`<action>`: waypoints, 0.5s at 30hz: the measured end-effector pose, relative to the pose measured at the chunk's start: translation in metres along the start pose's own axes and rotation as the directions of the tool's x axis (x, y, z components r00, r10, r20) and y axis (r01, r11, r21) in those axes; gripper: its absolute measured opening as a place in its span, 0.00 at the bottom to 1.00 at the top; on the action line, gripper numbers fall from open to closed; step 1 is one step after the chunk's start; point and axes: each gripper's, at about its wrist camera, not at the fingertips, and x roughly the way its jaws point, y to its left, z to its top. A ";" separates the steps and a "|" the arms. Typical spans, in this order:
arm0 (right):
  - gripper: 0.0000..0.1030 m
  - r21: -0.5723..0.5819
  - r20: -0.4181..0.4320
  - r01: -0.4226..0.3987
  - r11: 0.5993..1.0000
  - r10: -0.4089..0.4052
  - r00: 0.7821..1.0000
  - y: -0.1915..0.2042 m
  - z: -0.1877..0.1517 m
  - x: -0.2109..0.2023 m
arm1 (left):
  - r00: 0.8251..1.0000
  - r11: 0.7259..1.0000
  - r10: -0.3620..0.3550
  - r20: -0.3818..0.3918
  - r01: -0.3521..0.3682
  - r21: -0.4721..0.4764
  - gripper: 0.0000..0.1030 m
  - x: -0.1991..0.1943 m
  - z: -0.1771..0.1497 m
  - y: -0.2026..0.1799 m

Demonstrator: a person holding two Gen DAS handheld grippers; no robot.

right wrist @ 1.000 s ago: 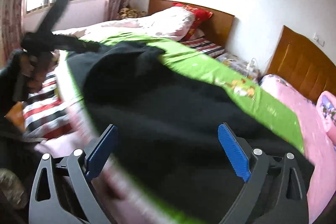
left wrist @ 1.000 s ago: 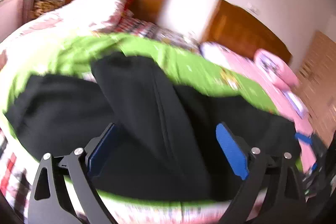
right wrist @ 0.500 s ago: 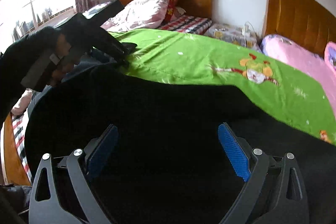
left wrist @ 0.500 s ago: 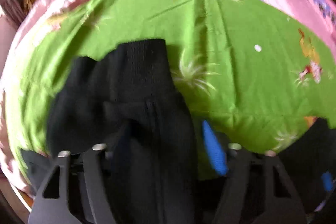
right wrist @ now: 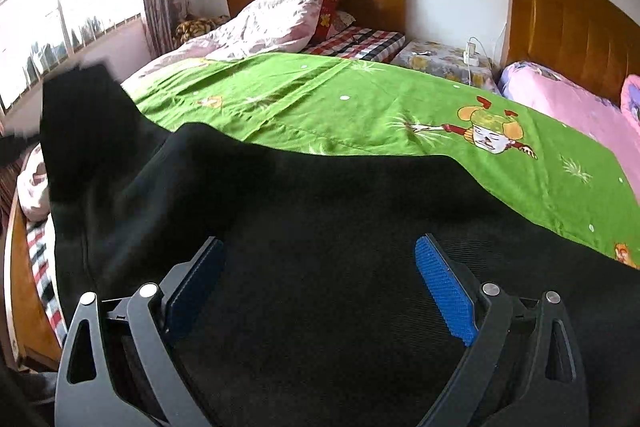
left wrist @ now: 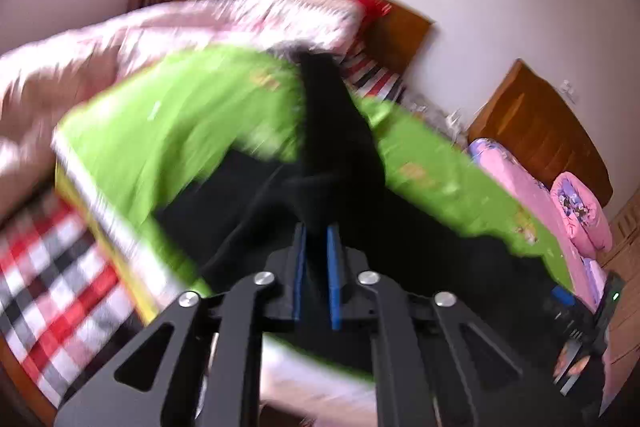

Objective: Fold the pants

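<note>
left wrist view: left gripper [left wrist: 316,239] jaws pinch a raised pant end; pants [right wrist: 320,227] run lengthwise toward right gripper [right wrist: 320,275], jaws spread above them.

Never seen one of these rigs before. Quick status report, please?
Left gripper shut on black pants, fabric lifted. Right gripper open above pants on green bedsheet. Nothing in the way.

Matt black knit cloth pants [right wrist: 328,227]
</note>
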 end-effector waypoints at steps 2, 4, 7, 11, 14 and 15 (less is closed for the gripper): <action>0.90 -0.009 -0.001 0.012 1.000 -0.012 1.000 0.002 0.000 0.000 | 0.996 0.994 -0.080 -0.047 0.076 -0.084 0.33 0.022 -0.013 0.037; 0.90 -0.023 0.022 0.022 0.999 -0.022 1.000 0.006 0.000 -0.006 | 0.990 0.985 -0.136 -0.033 0.132 -0.111 0.36 0.035 -0.018 0.043; 0.90 -0.056 0.048 0.014 0.998 -0.011 0.999 0.019 0.004 -0.014 | 0.981 0.975 -0.191 0.030 0.193 -0.108 0.53 0.039 -0.018 0.036; 0.89 -0.138 0.076 -0.110 0.984 0.121 0.990 0.070 0.033 -0.014 | 0.982 0.967 -0.175 0.072 0.185 -0.176 0.61 0.040 -0.016 0.031; 0.89 -0.253 0.057 -0.218 0.943 0.239 0.969 0.125 0.062 0.004 | 0.965 0.930 -0.197 0.172 0.240 -0.278 0.66 0.021 -0.027 0.047; 0.88 -0.276 0.046 -0.238 0.931 0.261 0.964 0.137 0.068 0.009 | 0.962 0.926 -0.200 0.188 0.248 -0.284 0.67 0.017 -0.029 0.051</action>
